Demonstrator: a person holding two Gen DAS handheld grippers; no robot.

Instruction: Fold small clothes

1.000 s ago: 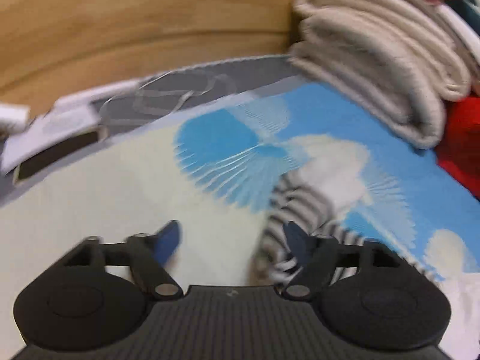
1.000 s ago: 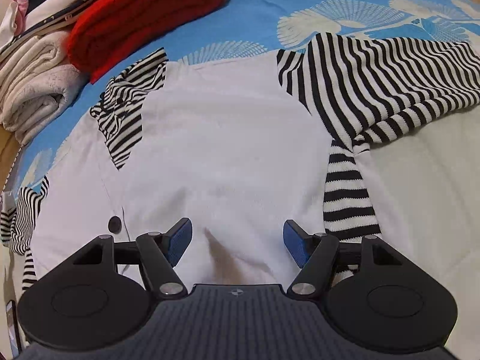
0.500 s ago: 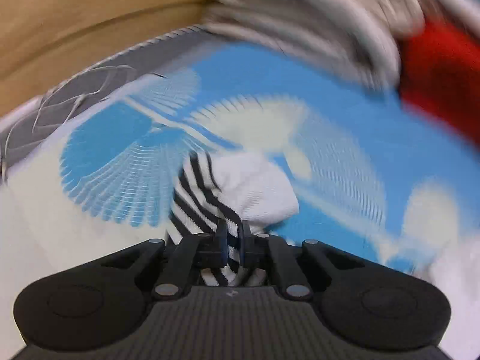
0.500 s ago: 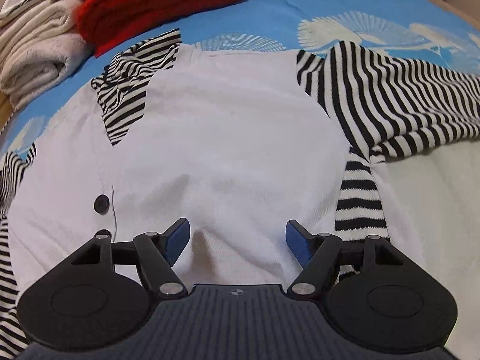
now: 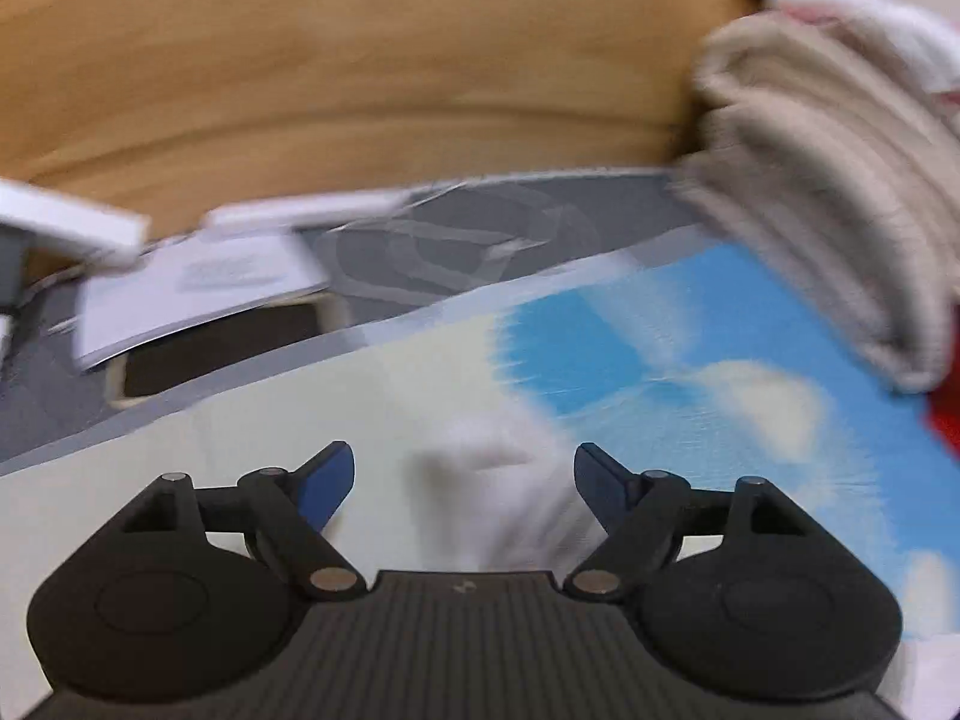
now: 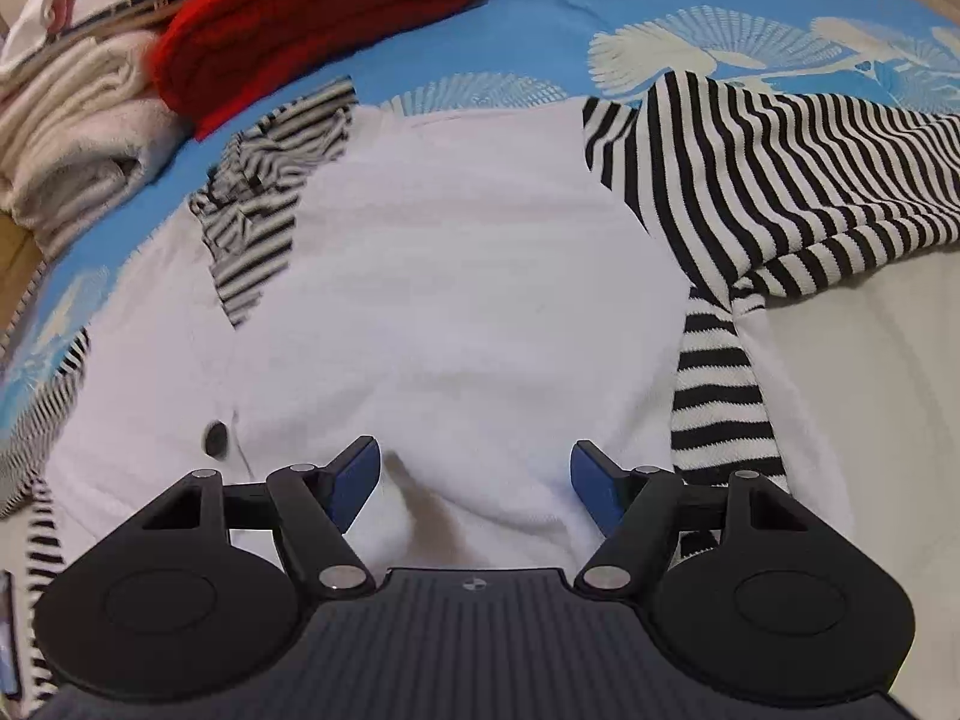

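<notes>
Half a second ago the left tongs pinched a striped cuff; now they are opening over white cloth, unpinched. Right tongs hang open over the top, spread on the bed. Soft, light knit: I'd grab hems or cuffs.
</notes>
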